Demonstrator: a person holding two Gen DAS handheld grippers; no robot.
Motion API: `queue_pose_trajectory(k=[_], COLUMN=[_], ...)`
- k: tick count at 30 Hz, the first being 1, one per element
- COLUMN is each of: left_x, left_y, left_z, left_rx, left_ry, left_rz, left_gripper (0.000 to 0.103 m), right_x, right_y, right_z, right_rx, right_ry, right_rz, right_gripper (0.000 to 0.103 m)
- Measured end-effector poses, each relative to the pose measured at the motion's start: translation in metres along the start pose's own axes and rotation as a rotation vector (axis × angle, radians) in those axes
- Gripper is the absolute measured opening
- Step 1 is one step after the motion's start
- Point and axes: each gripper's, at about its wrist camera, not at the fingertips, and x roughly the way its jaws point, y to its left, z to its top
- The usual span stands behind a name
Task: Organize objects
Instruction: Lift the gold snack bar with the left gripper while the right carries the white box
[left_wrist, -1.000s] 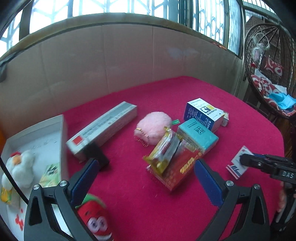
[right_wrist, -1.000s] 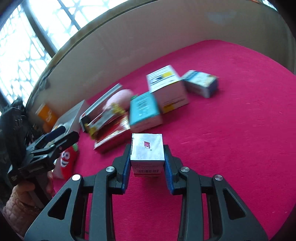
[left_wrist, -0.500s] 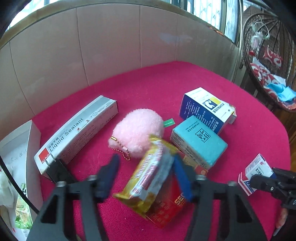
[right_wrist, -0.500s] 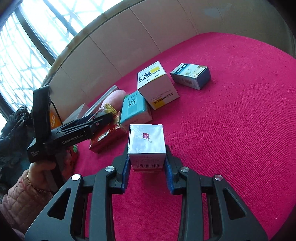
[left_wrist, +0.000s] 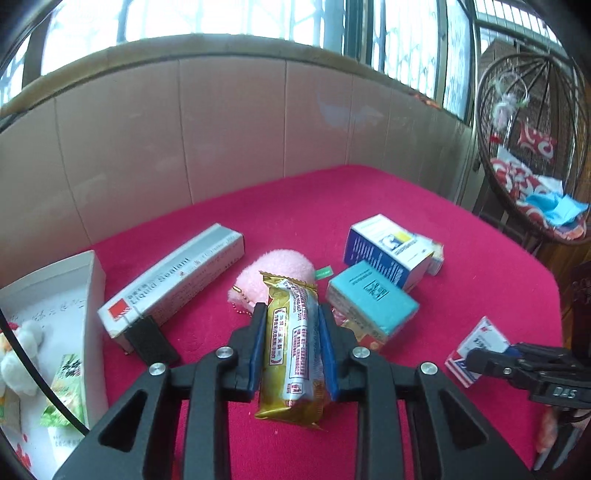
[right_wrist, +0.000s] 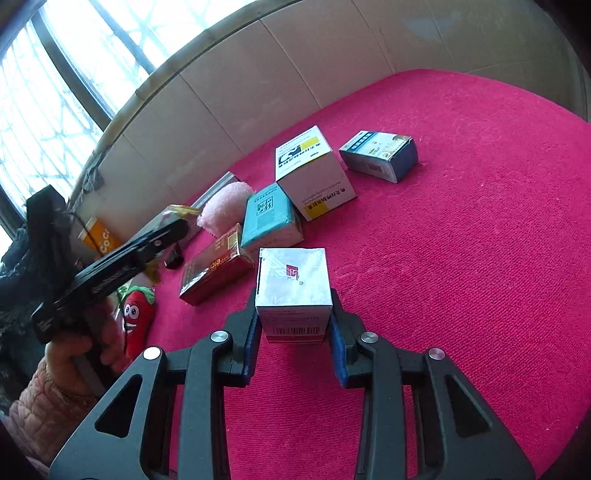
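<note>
The gold snack packet (left_wrist: 293, 343) sits pinched between the blue pads of the left gripper (left_wrist: 291, 347), whose jaws have just been closing; a second ago they stood wide apart above the red cloth (left_wrist: 369, 206). At far left the white tray (left_wrist: 94, 280) already holds a plush chick (left_wrist: 20, 350) and a green sachet (left_wrist: 64, 384), so it is probably where the packet goes. Rightward lie the sealant box (left_wrist: 173, 284), the pink pom-pom (left_wrist: 280, 267) and the teal box (left_wrist: 373, 299). The right gripper (right_wrist: 293, 328) is clamped on a silver-topped carton (right_wrist: 293, 284), unchanged, likely to be placed next.
</note>
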Motion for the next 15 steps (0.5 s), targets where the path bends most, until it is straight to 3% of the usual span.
queue_pose_trajectory(k=[7,15], left_x=[-0.040,-0.068], left_y=[0.004,0.016], left_z=[0.000,-0.006], left_rx=[-0.036,-0.057], left_ry=[-0.081,-0.116], left_rz=[0.026,0.080], left_gripper=[0.026,0.026], right_x=[-0.011,-0.020], right_y=[0.010,0.030], right_z=[0.005,0.008], right_rx=[-0.018,-0.058], right_ry=[-0.024,-0.040], right_rz=[0.005,0.011], right_gripper=[0.031,0.031])
